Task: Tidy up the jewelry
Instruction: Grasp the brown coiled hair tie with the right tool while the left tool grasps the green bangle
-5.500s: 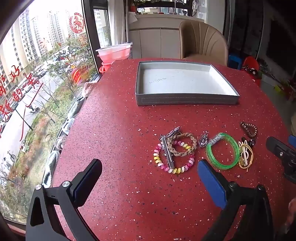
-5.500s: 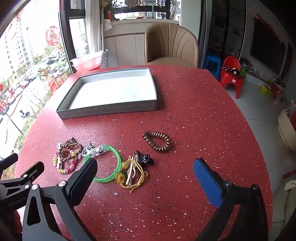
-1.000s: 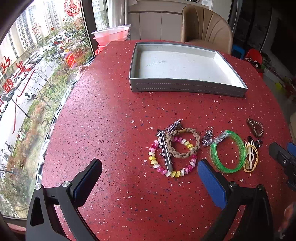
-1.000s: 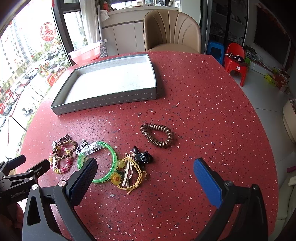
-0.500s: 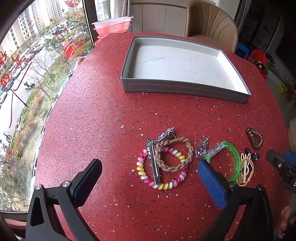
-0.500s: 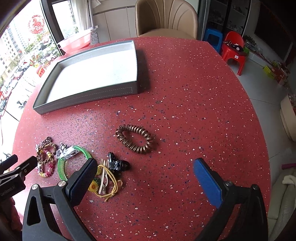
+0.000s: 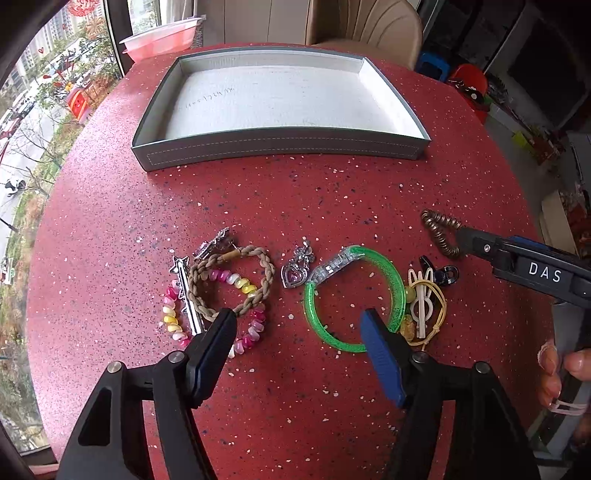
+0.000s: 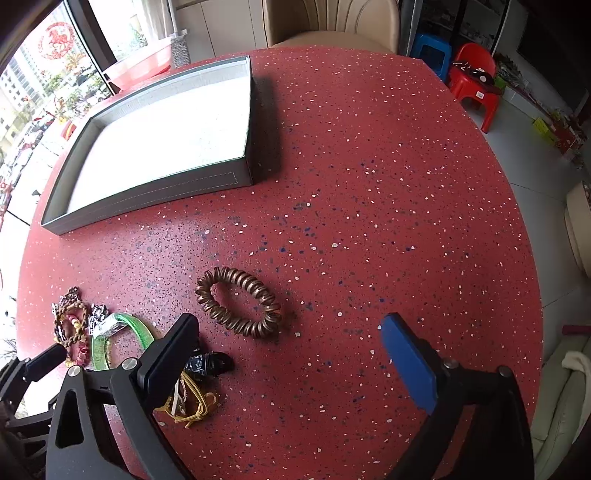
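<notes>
Jewelry lies in a row on the red speckled table (image 7: pixel 332 206). A green bangle (image 7: pixel 397 284) with a clear clip, a silver heart pendant (image 7: pixel 293 271), a braided rope bracelet (image 7: pixel 231 284) over a pink and yellow bead bracelet (image 7: pixel 171 317), and a yellow cord bundle (image 7: pixel 424 302) sit near my left gripper (image 7: pixel 299 332), which is open and empty just in front of them. A brown coil hair tie (image 8: pixel 238 301) lies ahead of my right gripper (image 8: pixel 288 332), open and empty. The grey tray (image 7: pixel 280 146) behind is empty.
A beige chair (image 8: pixel 332 22) stands behind the table. A pink bowl (image 7: pixel 160 38) sits by the window at the back left. A red stool (image 8: pixel 474 79) and a blue stool (image 8: pixel 428 50) stand on the floor at right. A black clip (image 8: pixel 208 363) lies by the cords.
Both grippers have moved forward and down toward the jewelry. The left jaws have narrowed somewhat; the right gripper now sits close behind the brown coil tie.
</notes>
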`<state>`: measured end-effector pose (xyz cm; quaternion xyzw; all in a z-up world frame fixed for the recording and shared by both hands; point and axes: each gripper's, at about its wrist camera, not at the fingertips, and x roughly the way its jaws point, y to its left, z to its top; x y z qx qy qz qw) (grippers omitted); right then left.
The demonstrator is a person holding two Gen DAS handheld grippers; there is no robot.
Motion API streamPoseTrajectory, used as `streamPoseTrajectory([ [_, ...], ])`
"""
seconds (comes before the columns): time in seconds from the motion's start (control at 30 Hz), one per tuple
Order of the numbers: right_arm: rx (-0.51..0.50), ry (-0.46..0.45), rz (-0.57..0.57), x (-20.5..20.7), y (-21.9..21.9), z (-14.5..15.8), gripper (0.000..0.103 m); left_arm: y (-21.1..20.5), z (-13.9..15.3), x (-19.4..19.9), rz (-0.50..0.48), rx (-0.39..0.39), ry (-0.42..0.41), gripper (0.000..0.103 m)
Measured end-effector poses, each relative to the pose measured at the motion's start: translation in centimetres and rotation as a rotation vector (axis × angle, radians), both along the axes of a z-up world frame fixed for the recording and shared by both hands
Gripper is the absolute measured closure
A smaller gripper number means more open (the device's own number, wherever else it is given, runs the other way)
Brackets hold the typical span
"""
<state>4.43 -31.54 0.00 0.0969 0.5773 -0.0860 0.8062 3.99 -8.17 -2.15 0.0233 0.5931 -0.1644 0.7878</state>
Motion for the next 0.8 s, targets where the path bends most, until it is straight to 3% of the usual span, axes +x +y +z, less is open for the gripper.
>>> streamPoseTrajectory([
  [0.07,0.009,0.012,0.003,0.4,0.0,-0.3,0.011,-0.5,-0.4,0.0,0.017,-0.012,0.044,0.021],
  [0.13,0.022,0.021,0.009,0.8,-0.1,-0.6,0.017,-1.0,-0.8,0.1,0.030,-0.024,0.076,0.031],
  [0.2,0.028,0.034,0.020,1.3,0.0,-1.1,0.023,-1.7,-1.4,0.2,0.039,-0.032,0.117,0.034],
  [0.4,0.033,0.040,0.048,1.9,0.5,-1.5,0.033,-3.9,-2.1,1.0,0.047,0.006,0.094,0.035],
  [0.47,0.026,0.053,0.063,2.1,0.8,-1.7,0.049,-5.2,-2.4,1.6,0.047,0.044,0.081,0.044],
  [0.57,0.004,0.053,0.087,2.2,1.6,-1.7,0.062,-6.2,-2.7,2.1,0.043,0.096,0.068,0.055],
  [0.63,0.011,0.049,0.085,2.2,1.8,-1.7,0.079,-6.6,-2.8,2.2,0.030,0.137,0.047,0.072],
  [0.7,0.025,0.048,0.071,2.0,1.6,-1.5,0.090,-6.6,-2.9,2.4,0.016,0.120,0.045,0.077],
  [0.8,0.053,0.046,0.046,1.5,0.9,-1.4,0.091,-6.8,-2.9,2.8,-0.006,0.070,0.052,0.078],
])
